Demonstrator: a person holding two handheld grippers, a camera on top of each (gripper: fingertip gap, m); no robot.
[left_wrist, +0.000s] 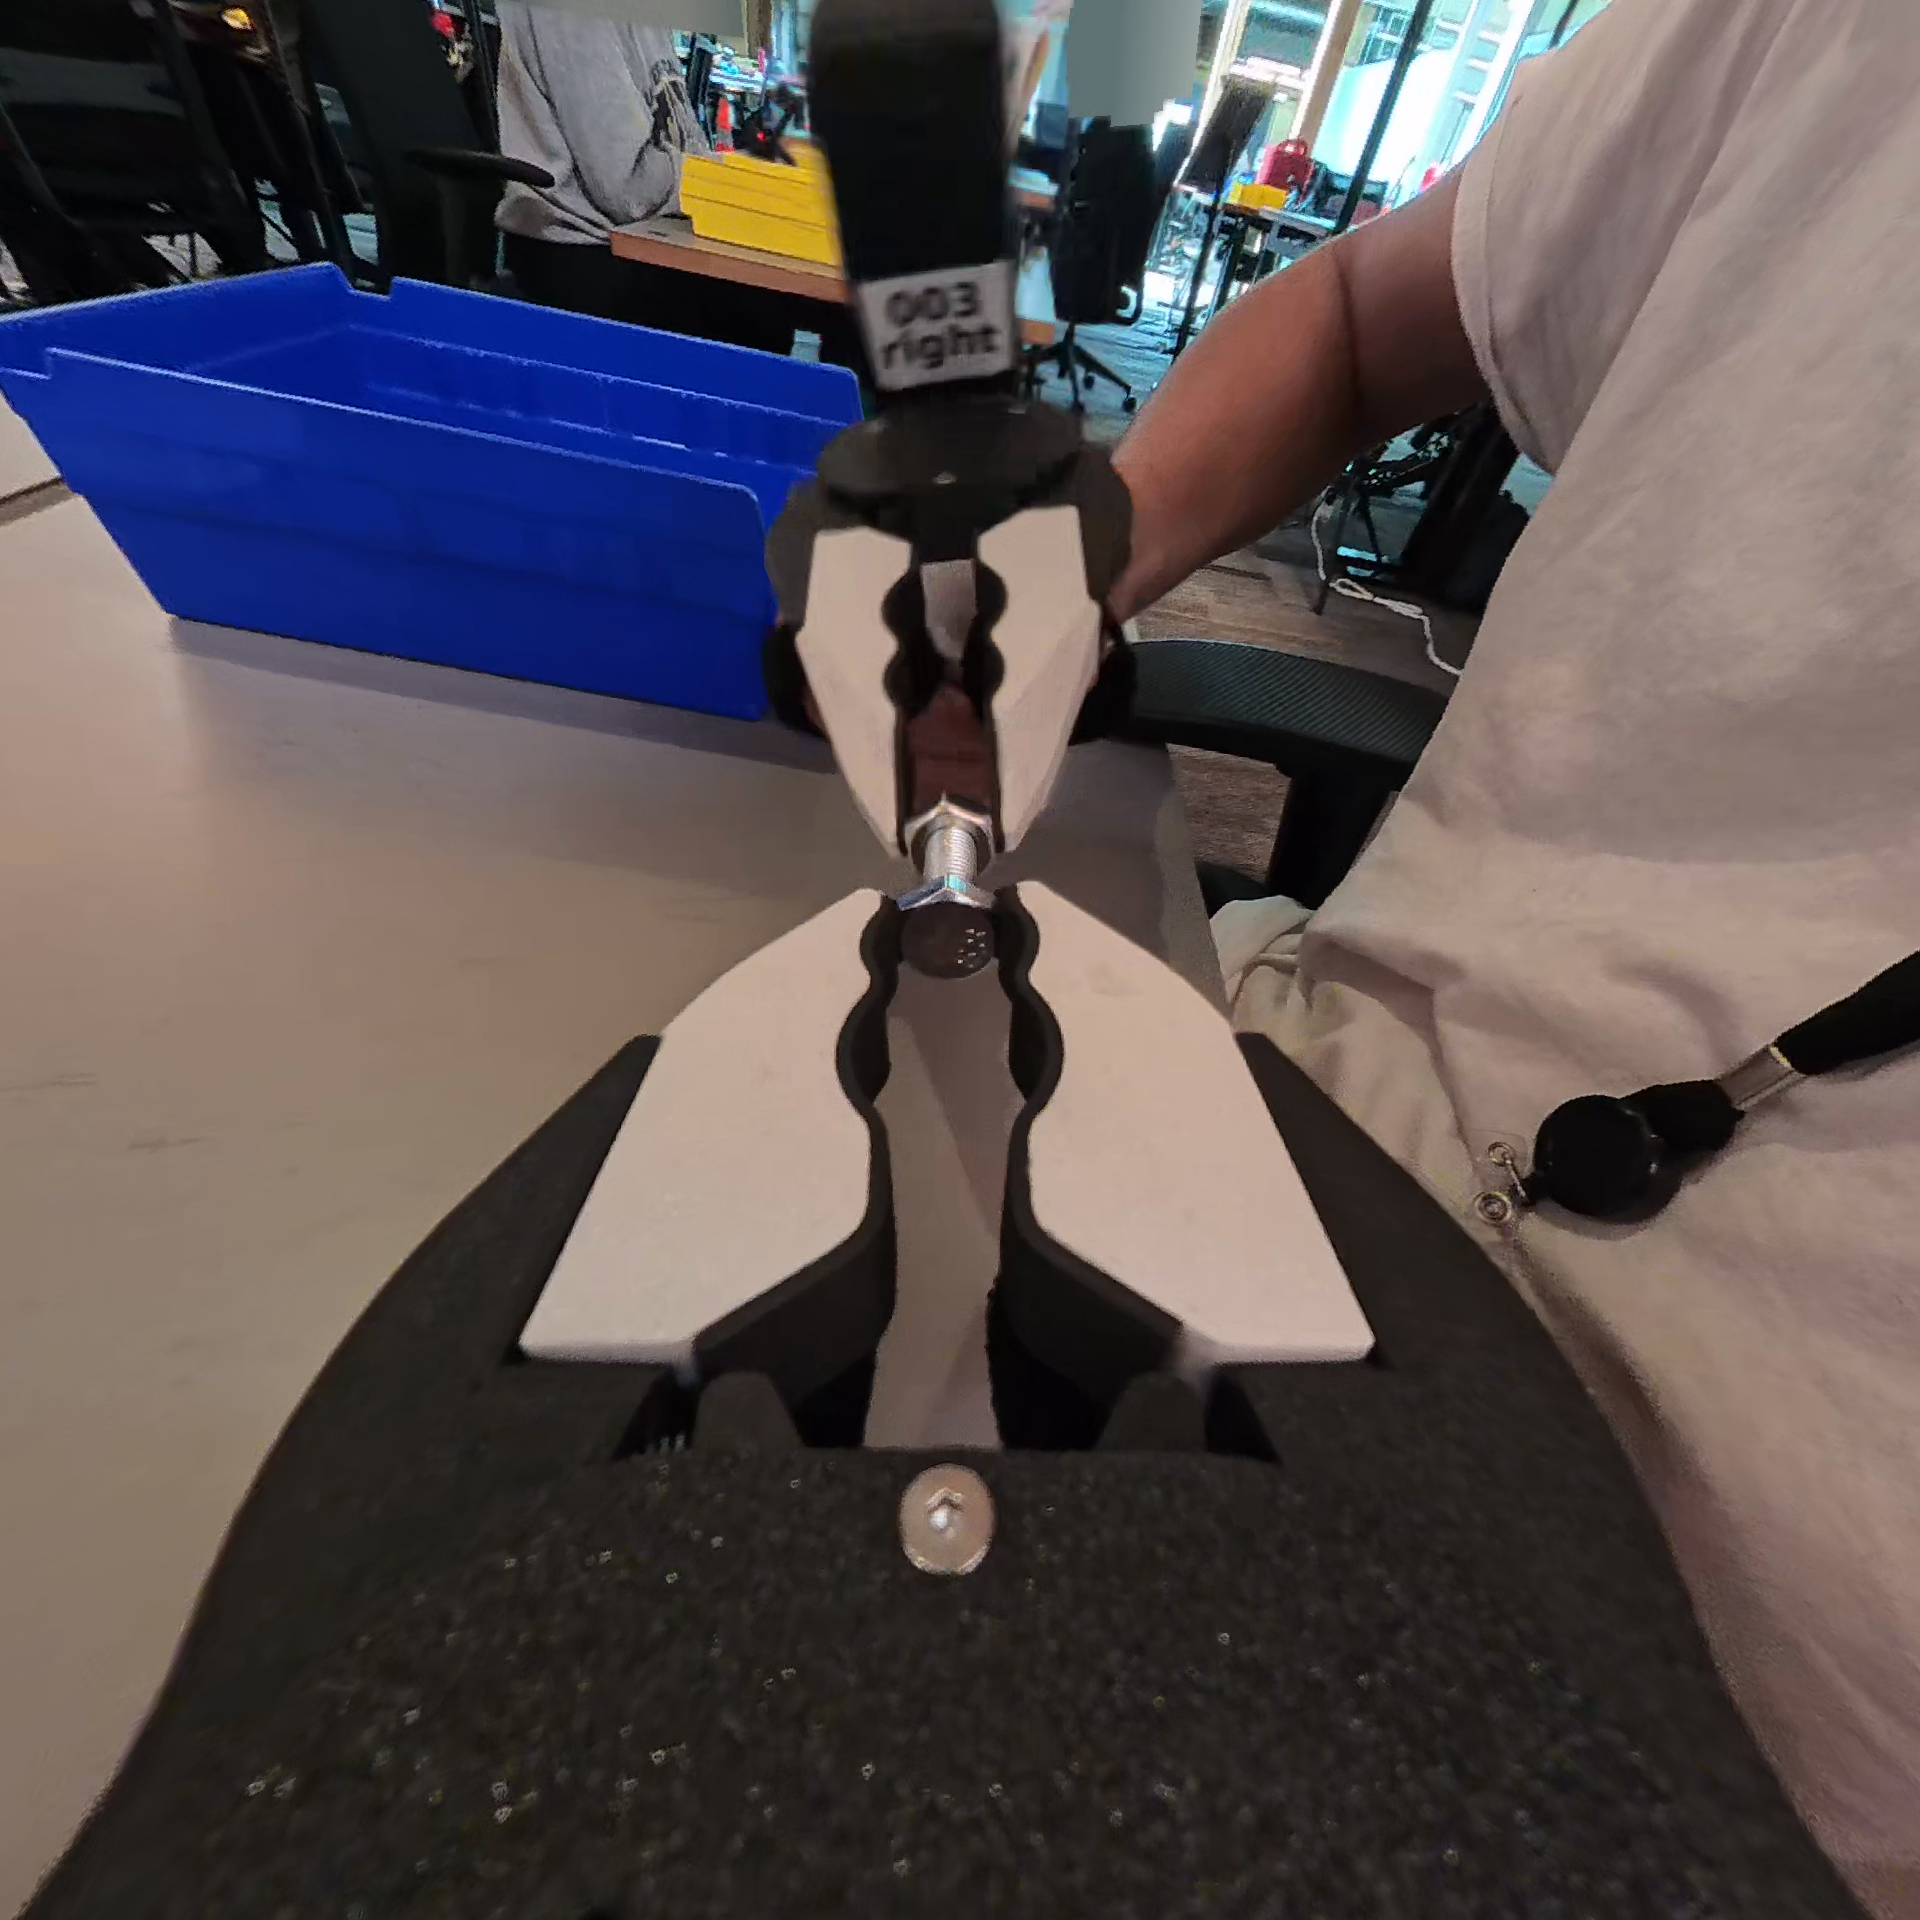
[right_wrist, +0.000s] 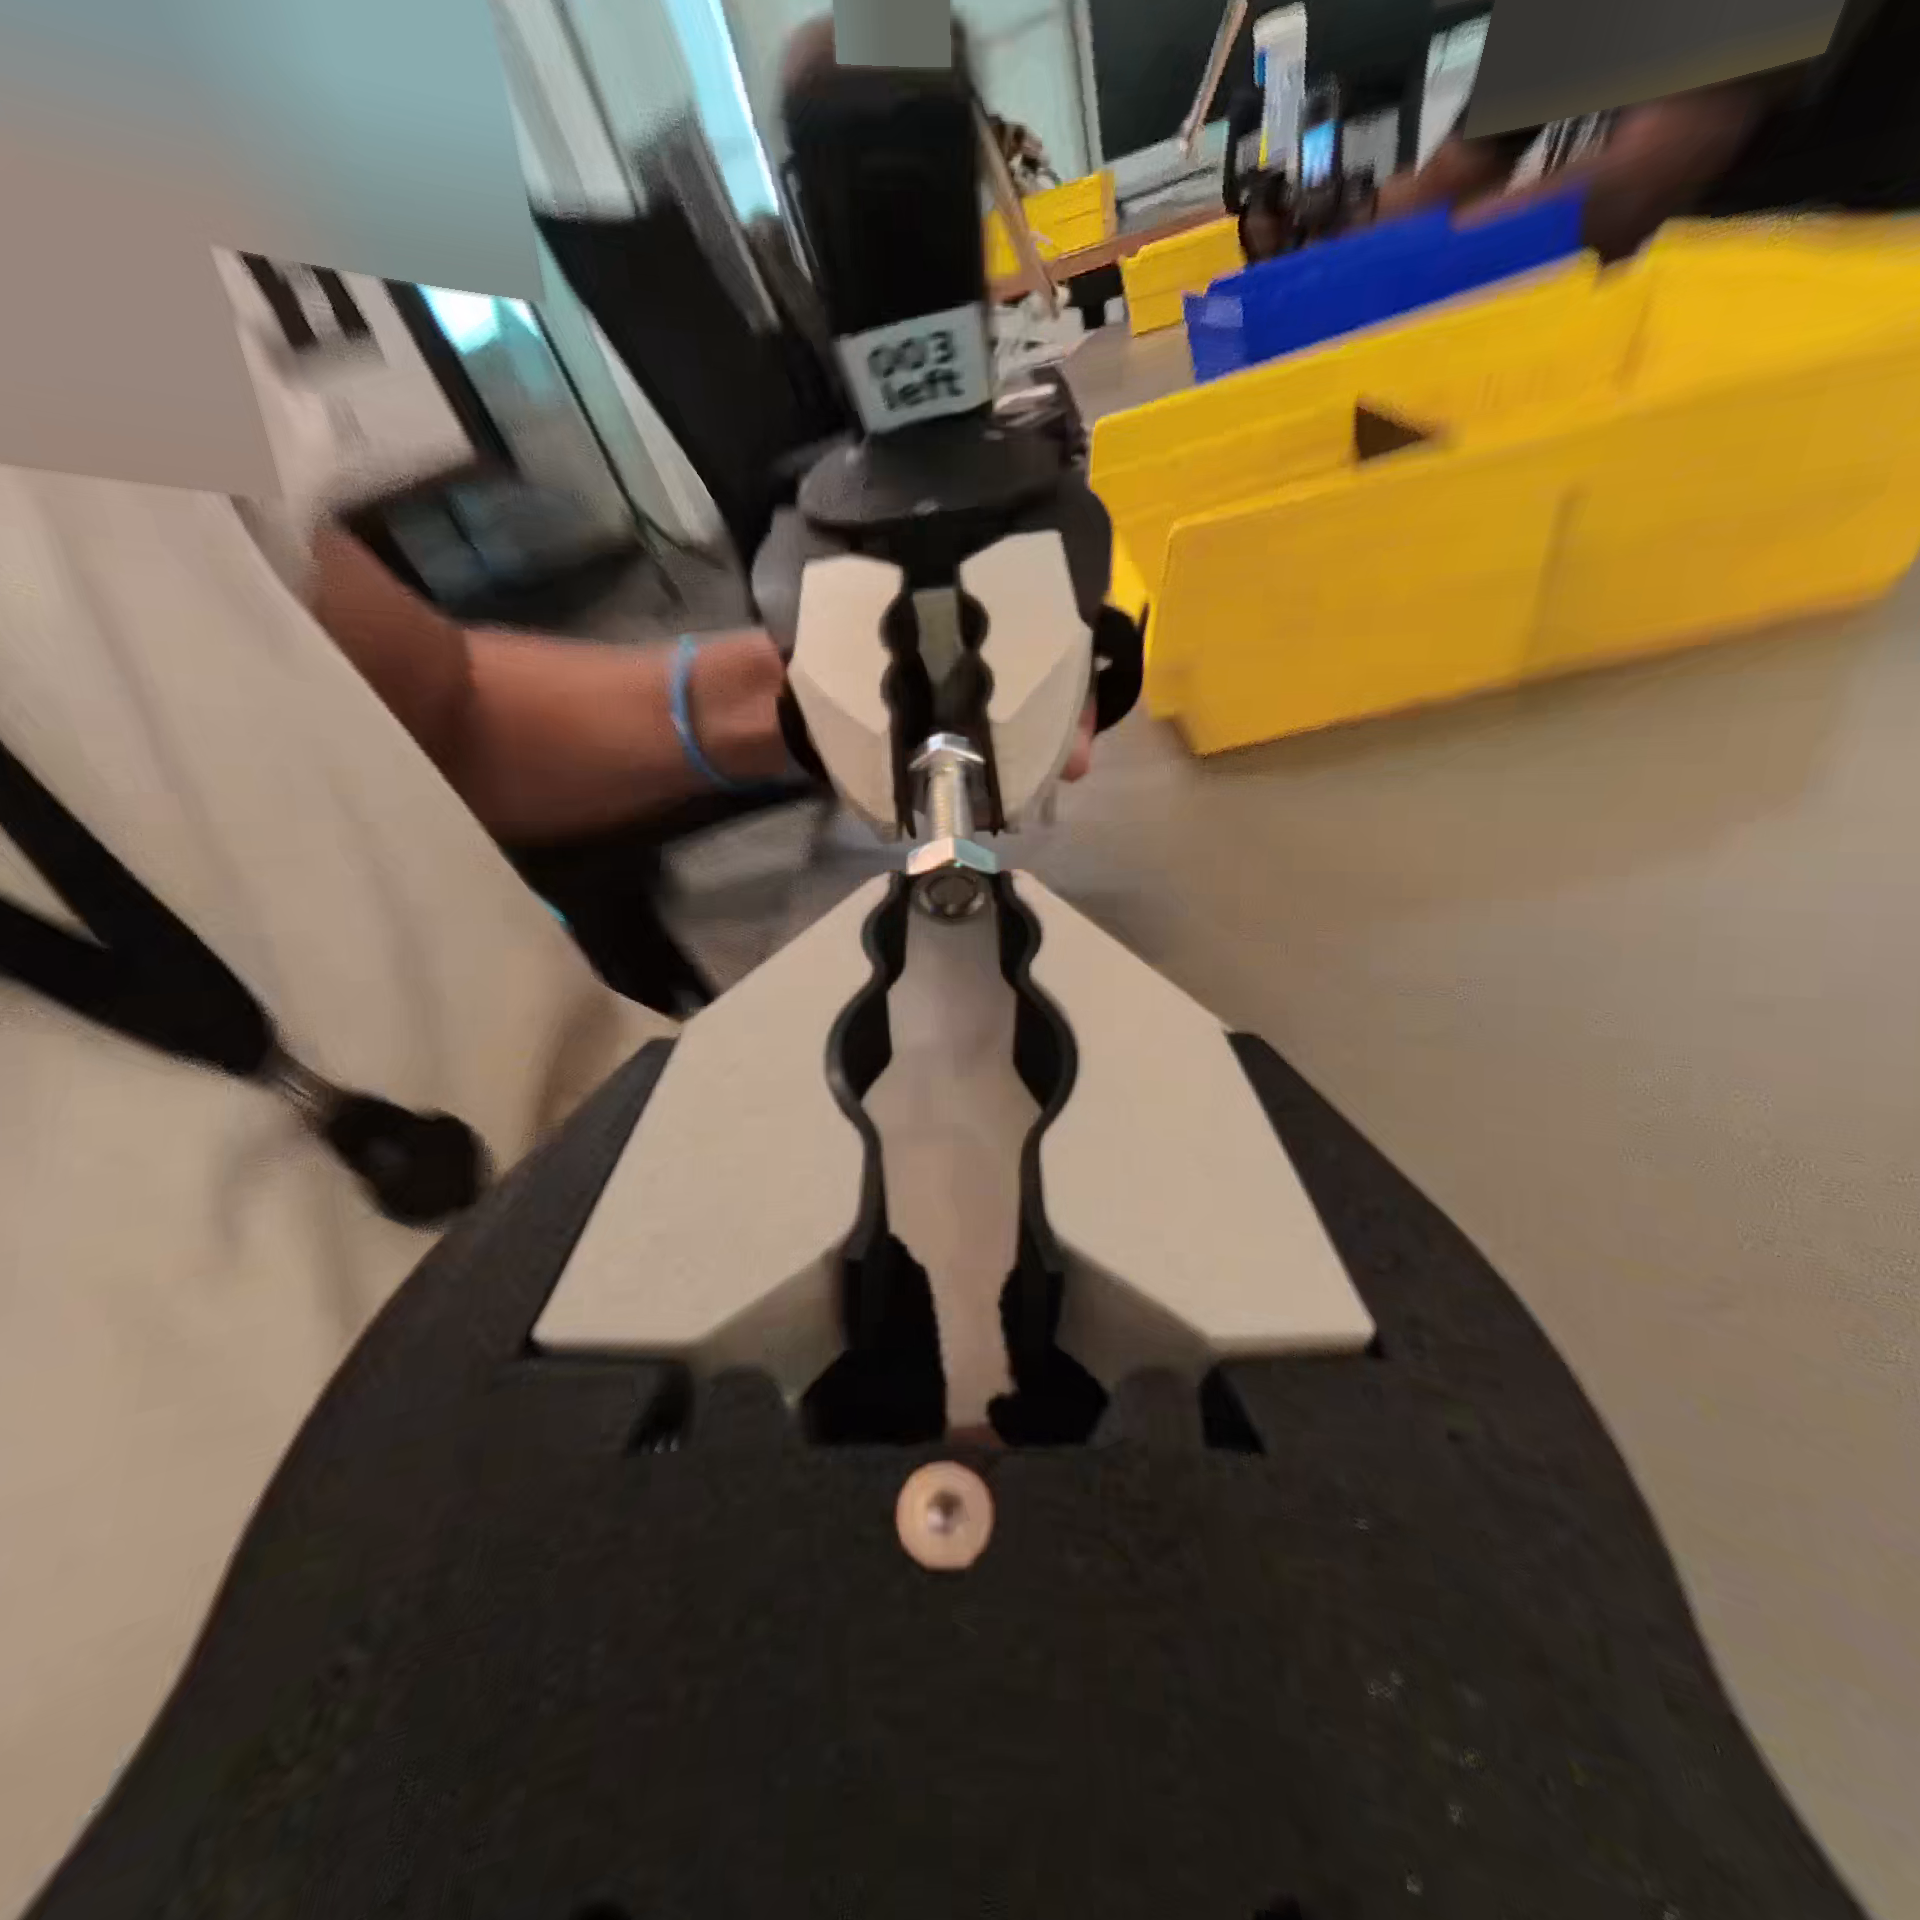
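Observation:
My two grippers face each other tip to tip above the grey table. My left gripper is shut on the hex head of a silver bolt, and I see the head's dark round face between its pads. The threaded shaft runs away from it into the right gripper. In the right wrist view my right gripper is shut on a silver hex nut that sits on the bolt's end. The shaft runs on to the bolt head between the left gripper's fingers.
A blue bin stands on the table behind and left of the right gripper. A yellow bin and another blue bin stand on the far side. The person's white shirt and forearms are close alongside. Less than 4 cm separates the two grippers' tips.

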